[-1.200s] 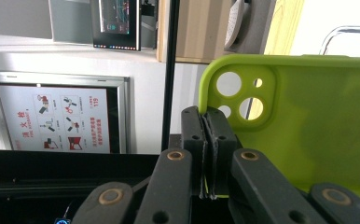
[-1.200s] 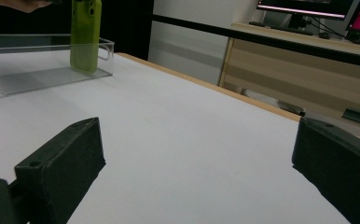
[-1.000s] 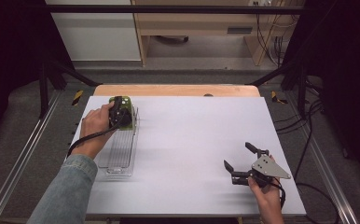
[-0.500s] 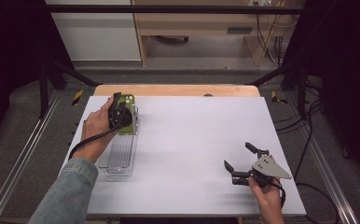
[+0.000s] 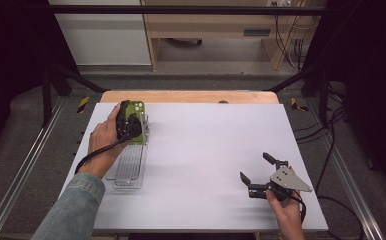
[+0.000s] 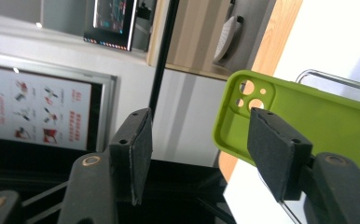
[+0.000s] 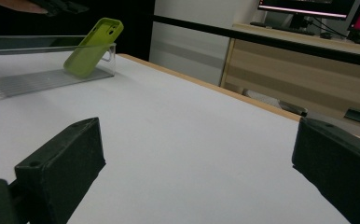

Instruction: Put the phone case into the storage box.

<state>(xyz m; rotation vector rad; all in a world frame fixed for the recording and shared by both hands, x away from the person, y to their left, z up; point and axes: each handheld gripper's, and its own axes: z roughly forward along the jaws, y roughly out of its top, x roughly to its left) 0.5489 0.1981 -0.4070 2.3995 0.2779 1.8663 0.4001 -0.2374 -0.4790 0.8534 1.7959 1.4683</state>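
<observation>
Left tool (image 6: 194, 154) has just been opening, freeing the green phone case (image 5: 137, 122) in the clear tray (image 5: 126, 170) — next, withdraw; right tool (image 5: 259, 171) wide.

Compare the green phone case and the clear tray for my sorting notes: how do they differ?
The green phone case is opaque and bright; the clear tray is see-through with a ribbed floor. The phone case is short and leans tilted against the tray's far end wall; the tray is long and lies flat on the table. Both sit at the table's left side.
</observation>
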